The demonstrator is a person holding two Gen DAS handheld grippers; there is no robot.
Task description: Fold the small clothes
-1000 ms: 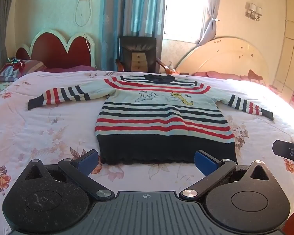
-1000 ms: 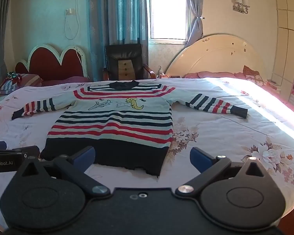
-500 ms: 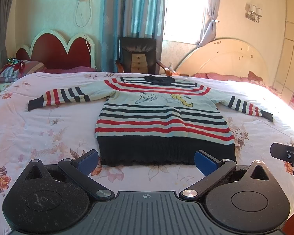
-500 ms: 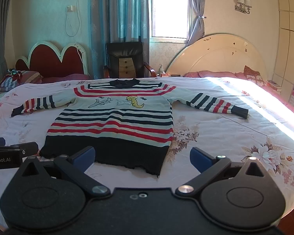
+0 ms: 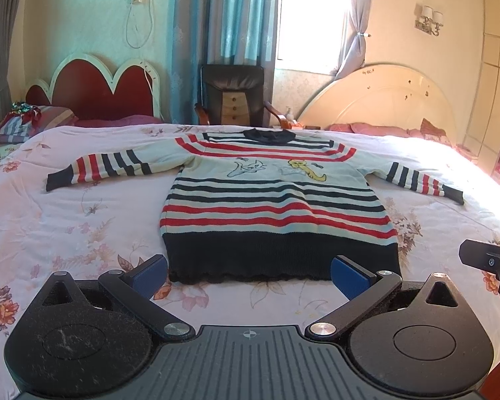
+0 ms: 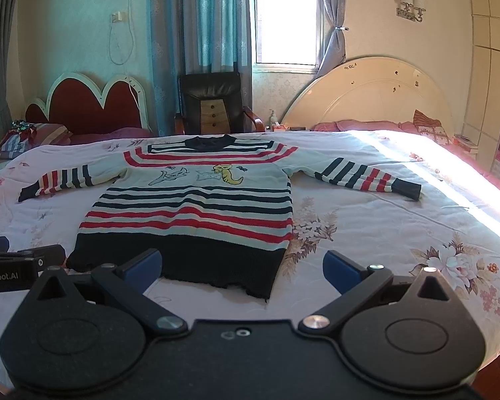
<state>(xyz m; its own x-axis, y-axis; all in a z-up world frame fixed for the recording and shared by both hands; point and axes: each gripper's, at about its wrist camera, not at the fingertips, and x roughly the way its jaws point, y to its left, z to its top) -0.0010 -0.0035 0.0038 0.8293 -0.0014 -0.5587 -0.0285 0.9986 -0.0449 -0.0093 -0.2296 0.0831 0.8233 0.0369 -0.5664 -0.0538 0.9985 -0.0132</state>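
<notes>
Both grippers are hanging above the near edge of the bed [image 5: 83, 220], spread wide and gripping nothing: left gripper [image 5: 249, 271], right gripper [image 6: 241, 268]. Neither is touching cloth.

Step, as I'm reading it: the start of the fold, with nothing folded yet. Sweater [image 5: 270, 206] is lying flat, front up, on the floral bedspread, collar pointing away toward the chair [image 5: 233, 95], dark hem nearest the cameras, both sleeves stretched out sideways.

Next move is probably calling for a sleeve fold or a side fold. Left gripper is sitting nearly centred on the hem, so it is needing to shift left toward the left sleeve [image 5: 110, 166]. Right gripper is sitting past the hem's right corner, with the right sleeve [image 6: 366, 176] well apart, further up the bed. Each one is needing to drop low and pinch one knit layer without catching the bedspread.

Sweater look: pale body, red and navy stripes, wide navy hem band, navy collar, two cartoon figures on the chest. Knit is looking thick and soft, so it is likely drooping when lifted. Lying nearly wrinkle-free.
</notes>
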